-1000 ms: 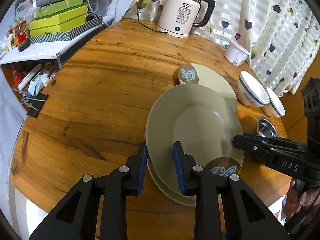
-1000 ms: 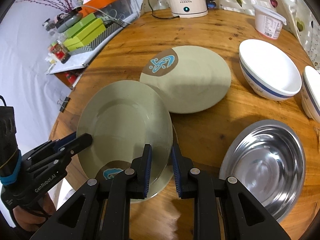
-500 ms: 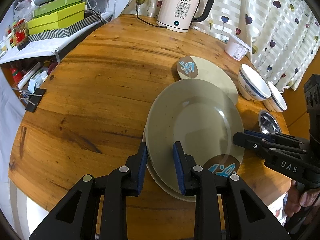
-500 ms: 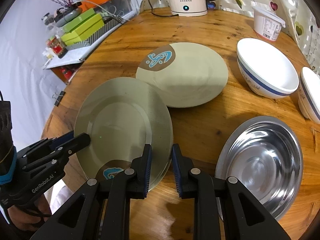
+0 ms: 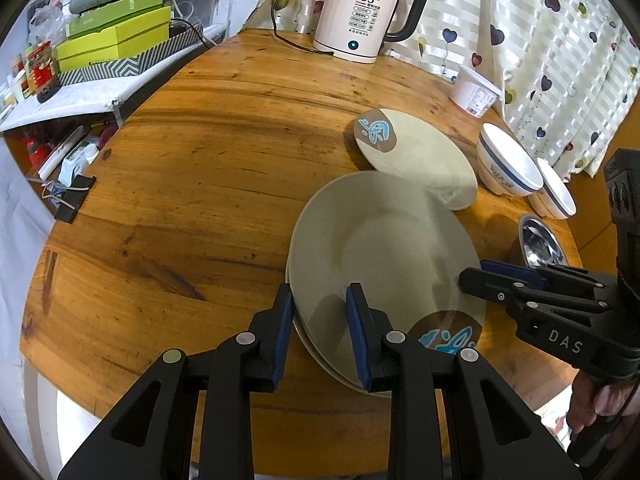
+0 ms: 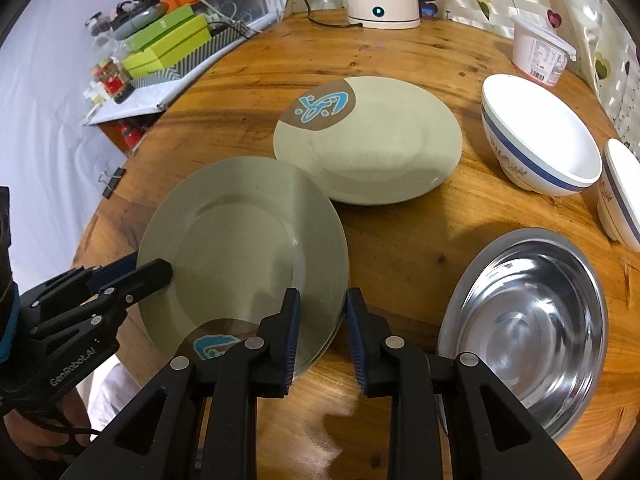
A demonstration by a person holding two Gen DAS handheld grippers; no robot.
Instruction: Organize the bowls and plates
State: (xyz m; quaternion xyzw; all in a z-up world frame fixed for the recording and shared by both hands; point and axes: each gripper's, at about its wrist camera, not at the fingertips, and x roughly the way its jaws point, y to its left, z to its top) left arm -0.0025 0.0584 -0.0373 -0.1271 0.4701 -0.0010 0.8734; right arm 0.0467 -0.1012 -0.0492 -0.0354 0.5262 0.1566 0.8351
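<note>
Left hand-held gripper [image 5: 318, 322]: jaws straddle the near-left rim of the top plate [image 5: 384, 248], lower centre of the left wrist frame; whether the pads press it, cannot tell. Right hand-held gripper [image 6: 322, 326]: jaws opening, the same plate's [image 6: 240, 232] right rim between them, pads apart from it. Top plate sits on a lower plate [image 5: 320, 356] on the wooden surface [image 5: 192, 184]. Another plate [image 6: 372, 148] centre frame. White bowls [image 6: 540, 136] upper right; steel bowl [image 6: 528, 320] lower right.
</note>
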